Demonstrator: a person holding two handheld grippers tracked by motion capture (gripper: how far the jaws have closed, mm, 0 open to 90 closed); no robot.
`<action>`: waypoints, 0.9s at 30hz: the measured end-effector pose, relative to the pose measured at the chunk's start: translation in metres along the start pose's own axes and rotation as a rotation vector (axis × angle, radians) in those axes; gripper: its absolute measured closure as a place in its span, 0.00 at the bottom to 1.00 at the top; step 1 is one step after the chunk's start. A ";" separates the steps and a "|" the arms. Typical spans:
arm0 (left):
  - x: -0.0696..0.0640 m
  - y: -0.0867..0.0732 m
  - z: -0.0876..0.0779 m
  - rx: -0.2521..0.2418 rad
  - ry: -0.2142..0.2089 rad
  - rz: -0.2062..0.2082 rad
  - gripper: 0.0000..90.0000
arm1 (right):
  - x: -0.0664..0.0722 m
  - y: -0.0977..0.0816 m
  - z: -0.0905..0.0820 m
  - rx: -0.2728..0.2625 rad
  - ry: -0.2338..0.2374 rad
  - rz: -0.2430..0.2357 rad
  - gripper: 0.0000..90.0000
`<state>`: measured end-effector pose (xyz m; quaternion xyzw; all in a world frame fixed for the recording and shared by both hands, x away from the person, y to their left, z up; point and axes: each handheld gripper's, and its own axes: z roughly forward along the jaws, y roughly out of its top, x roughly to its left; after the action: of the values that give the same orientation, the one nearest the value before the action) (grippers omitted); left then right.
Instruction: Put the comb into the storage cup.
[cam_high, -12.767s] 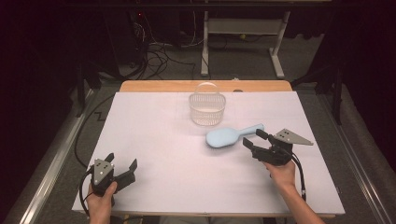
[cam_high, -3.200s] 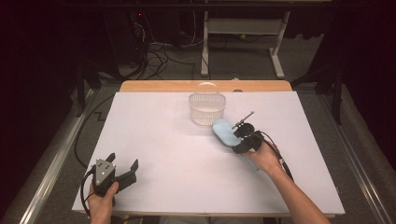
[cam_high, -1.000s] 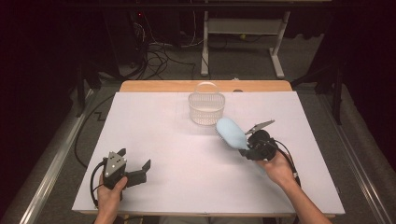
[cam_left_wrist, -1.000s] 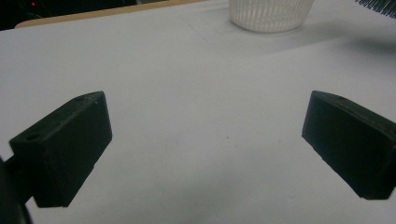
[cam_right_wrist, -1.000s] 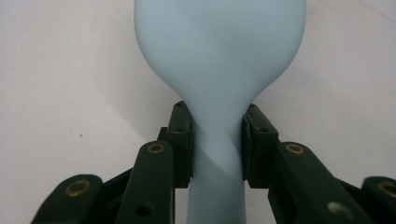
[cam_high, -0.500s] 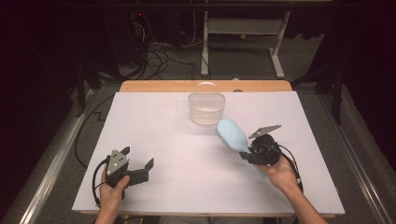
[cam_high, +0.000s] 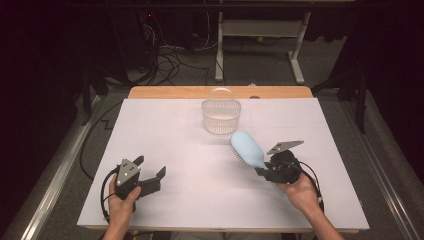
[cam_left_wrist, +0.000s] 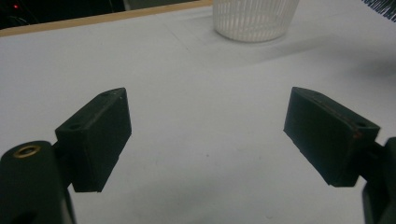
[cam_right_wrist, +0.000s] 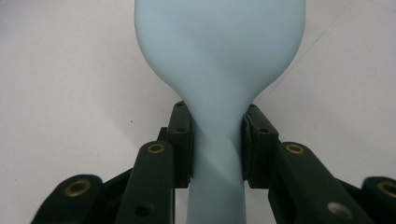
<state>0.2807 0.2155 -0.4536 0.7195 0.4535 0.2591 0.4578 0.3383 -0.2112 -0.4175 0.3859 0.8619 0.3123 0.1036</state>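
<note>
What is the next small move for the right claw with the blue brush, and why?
Probably carry it up toward the white basket. The right claw already clamps the blue brush by its neck, head raised off the table and pointing toward the basket just beyond.

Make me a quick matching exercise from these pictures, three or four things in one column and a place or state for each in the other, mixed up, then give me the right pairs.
Things:
1. hairbrush
2. basket
3. left hand-held gripper
4. right hand-held gripper

Places or states:
A. jaws wide apart, nothing between them
B. stands at the far middle of the white table top
C. pale blue, handle clamped, head raised toward the basket
D. jaws pressed on a pale blue handle

Pairs: 1-C, 2-B, 3-A, 4-D
</note>
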 end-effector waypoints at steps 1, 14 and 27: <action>-0.001 0.001 0.001 -0.001 -0.003 0.001 0.17 | 0.001 -0.001 0.000 -0.003 0.001 -0.001 0.78; -0.009 0.006 0.005 0.015 -0.071 -0.003 0.18 | 0.011 -0.001 0.001 -0.007 0.017 -0.015 0.78; -0.019 0.013 0.007 -0.003 -0.117 -0.019 0.18 | 0.026 0.001 0.003 -0.016 0.041 -0.044 0.78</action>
<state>0.2831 0.1939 -0.4440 0.7283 0.4323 0.2131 0.4870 0.3226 -0.1899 -0.4175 0.3595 0.8696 0.3246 0.0958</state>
